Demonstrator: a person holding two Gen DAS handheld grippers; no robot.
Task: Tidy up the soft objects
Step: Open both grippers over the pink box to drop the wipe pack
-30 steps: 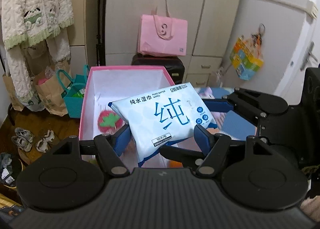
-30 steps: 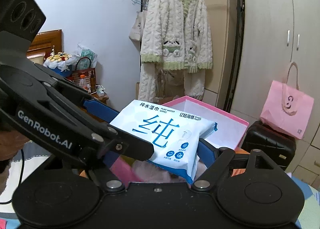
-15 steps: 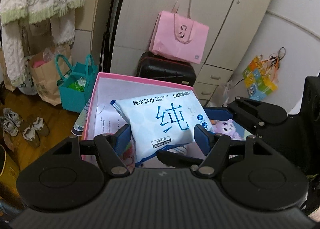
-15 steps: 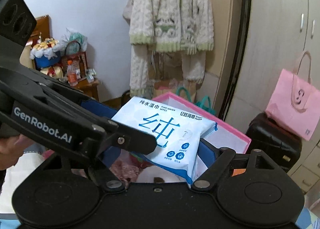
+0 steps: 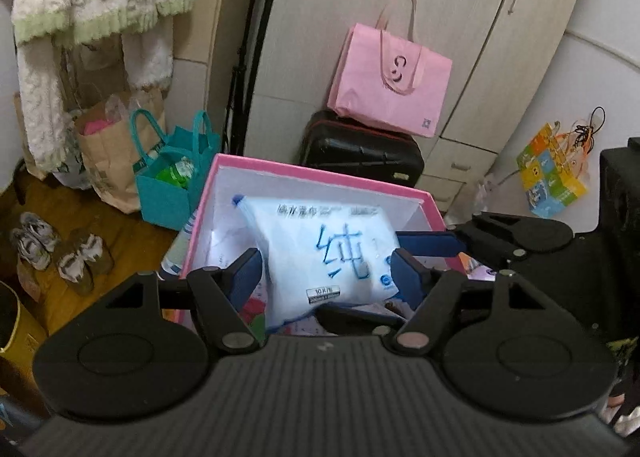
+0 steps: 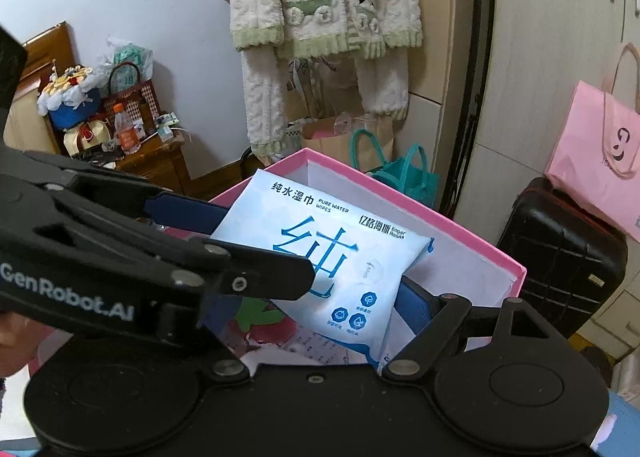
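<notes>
A white and blue pack of wet wipes [image 5: 320,253] [image 6: 332,257] hangs over the open pink box [image 5: 320,174] [image 6: 460,226]. My left gripper [image 5: 326,261] straddles the pack's short ends. Its jaws are opening and the pads stand just off the pack, which looks blurred in that view. My right gripper [image 6: 320,285] is shut on the pack from the side; its right finger [image 6: 412,305] presses the pack's edge, and the other finger is hidden behind the left gripper's body. A red strawberry toy [image 6: 272,327] and printed sheets lie in the box below.
A black suitcase [image 5: 360,149] with a pink tote [image 5: 392,85] on top stands behind the box, against the wardrobe. A teal bag [image 5: 172,185], a paper bag and shoes [image 5: 60,249] sit on the floor to the left. A fleece robe [image 6: 320,9] hangs above.
Both grippers have carried the pack forward and down over the box, which now fills more of the view. The left jaws have widened slightly and the pack has gone blurry there.
</notes>
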